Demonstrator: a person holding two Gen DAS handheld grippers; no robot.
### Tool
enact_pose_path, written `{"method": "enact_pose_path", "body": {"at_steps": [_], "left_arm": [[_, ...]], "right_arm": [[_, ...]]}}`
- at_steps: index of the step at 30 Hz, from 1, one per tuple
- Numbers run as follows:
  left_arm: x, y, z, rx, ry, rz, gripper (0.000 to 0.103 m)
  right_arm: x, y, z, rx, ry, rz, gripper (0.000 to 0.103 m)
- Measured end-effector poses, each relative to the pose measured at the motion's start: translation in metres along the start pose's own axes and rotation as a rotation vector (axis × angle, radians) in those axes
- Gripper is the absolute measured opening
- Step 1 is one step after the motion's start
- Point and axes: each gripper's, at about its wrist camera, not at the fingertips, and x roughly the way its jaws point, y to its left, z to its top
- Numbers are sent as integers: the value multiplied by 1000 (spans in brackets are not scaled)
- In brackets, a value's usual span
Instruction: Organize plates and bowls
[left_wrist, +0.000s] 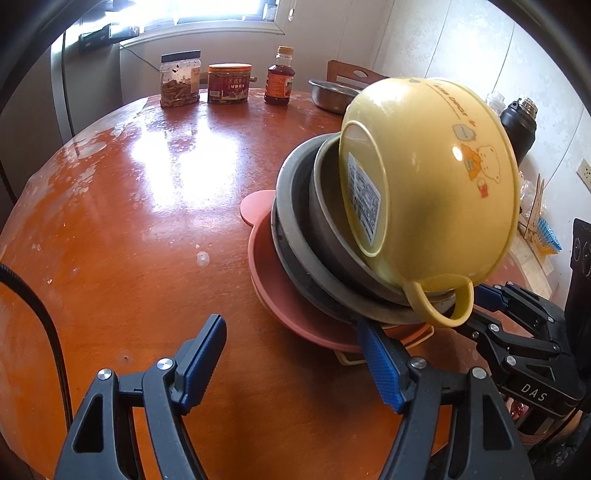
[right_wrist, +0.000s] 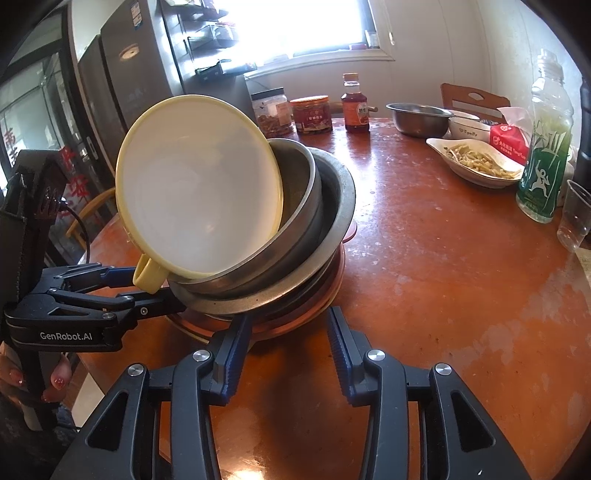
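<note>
so, left gripper (left_wrist: 291, 363): jaws wide apart and holding nothing; one finger lies at the rim of the pink plate (left_wrist: 280, 295), the other over bare table (left_wrist: 147, 221).
open room, left: in the left wrist view a broad bare stretch of tabletop lies beside the stack, clear as far as the jars (left_wrist: 181, 79) at the back.
yellow bowl (left_wrist: 436, 177): on top of the stack, tipped onto its side and leaning in the upper steel bowl (right_wrist: 295, 206), with its handle hanging at the near side.
tip risk: i judge it only propped there; a nudge on the handle or a jolt to the bowls below could roll it out onto the table.
stack: steel bowls nested askew on the plates, leaning rather than seated flat; lifting or pushing from one side could shift the whole pile.
right gripper (right_wrist: 286, 339): jaws apart, with the near rim of the plates just ahead of the tips; i see no pad pressing on anything.
edge: the stack looks close to the near edge of the table, so a pull toward the person leaves little margin.
open room, right: bare table beside the stack, then a dish of food (right_wrist: 476, 162), a green-labelled bottle (right_wrist: 543, 166) and a clear cup (right_wrist: 576, 218) that a wide swing could knock.
</note>
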Motion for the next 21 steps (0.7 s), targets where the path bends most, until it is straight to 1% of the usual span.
{"method": "enact_pose_path", "body": {"at_steps": [5,14,17,19,21], "left_arm": [[-4,4,-2,-16,-10,-2,74],[-11,8,-11,-24,-13,13,75],[-13,7,-15,-16,-6,53,75],[-17,7,-18,-18,-19,78,75],[-18,6,-19,-18,-19,85,75]], "right_arm": [[-1,2,-1,-3,0,-9,47],[-4,5,-4,-5,-1,-30,48],[-7,5,-5,-3,-4,-41,52],[-9,5,-6,-2,-6,-50,54],[-12,5,-7,4,-13,-48,58]]}}
